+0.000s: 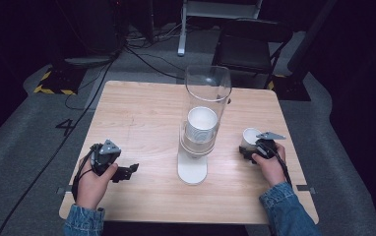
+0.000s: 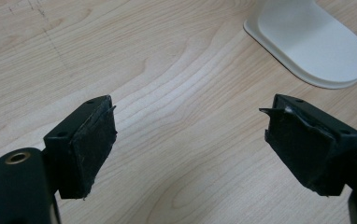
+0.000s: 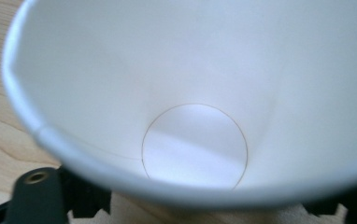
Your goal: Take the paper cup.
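Two hands in denim sleeves rest on a pale wooden table point(image 1: 146, 113), each holding a black two-jaw gripper. Near the middle of the table stands a clear tube dispenser point(image 1: 206, 88) on a white base point(image 1: 192, 169), with a stack of white cups point(image 1: 201, 125) inside it. The right gripper point(image 1: 254, 146) sits at the table's right side, well apart from the dispenser, with a single white paper cup point(image 1: 250, 136) at its jaws. In the right gripper view the cup's empty white inside point(image 3: 195, 144) sits very close, rim toward the camera, between the black jaws at the bottom corners; the pads are mostly hidden behind the rim, so the jaws seem released rather than pressing the cup. The left gripper point(image 1: 125, 173) lies low on the table's left side, pointing toward the base. In the left gripper view its jaws stand wide apart over bare wood, holding nothing, with the base point(image 2: 312, 42) ahead at the upper right.
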